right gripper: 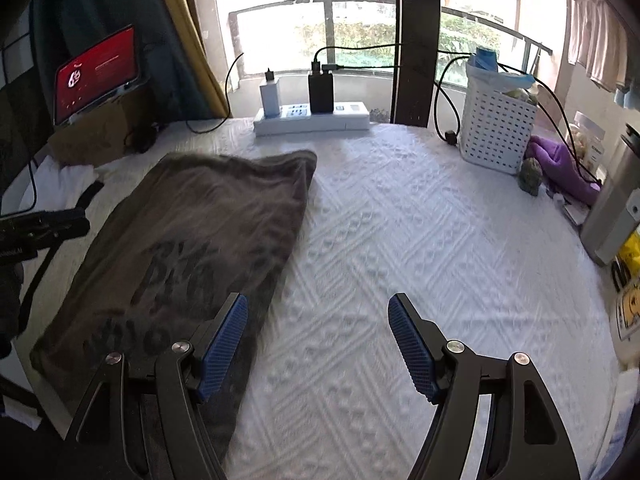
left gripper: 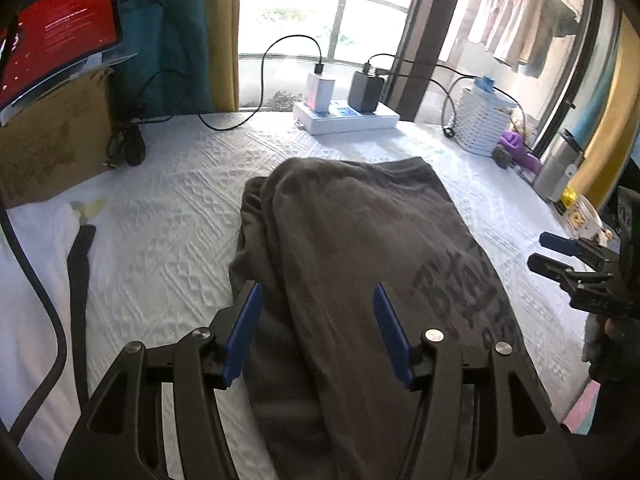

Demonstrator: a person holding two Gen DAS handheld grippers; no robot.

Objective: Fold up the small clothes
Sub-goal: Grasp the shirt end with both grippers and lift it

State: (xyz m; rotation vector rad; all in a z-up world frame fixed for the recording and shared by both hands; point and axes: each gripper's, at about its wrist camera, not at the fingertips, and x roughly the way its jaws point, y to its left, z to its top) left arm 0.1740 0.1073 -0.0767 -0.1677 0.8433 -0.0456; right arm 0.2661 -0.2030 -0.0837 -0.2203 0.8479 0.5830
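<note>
Shirt: a grey shirt (left gripper: 360, 264) with dark lettering lies folded into a long strip on the white textured bed cover (right gripper: 420, 240), nearer its left side.
Left hand-held gripper (left gripper: 318, 334): above the near end of the shirt, jaws apart, nothing pinched between them.
Right hand-held gripper (right gripper: 318, 342): jaws spread wide and empty, above bare cover just beside the shirt's right edge.
Step in hand: probably getting ready to take the near end and fold the strip over.
Risk, layers: the left edge shows stacked layers; a shallow pinch could lift only the top one and undo the fold.
Risk, uneven lift: the right hand-held gripper is off the cloth; one-sided lifting would skew the strip.
Risk, clutter: a power strip (right gripper: 312, 118) with cables and a white basket (right gripper: 496, 124) stand at the far edge; a long throw could snag them.
</note>
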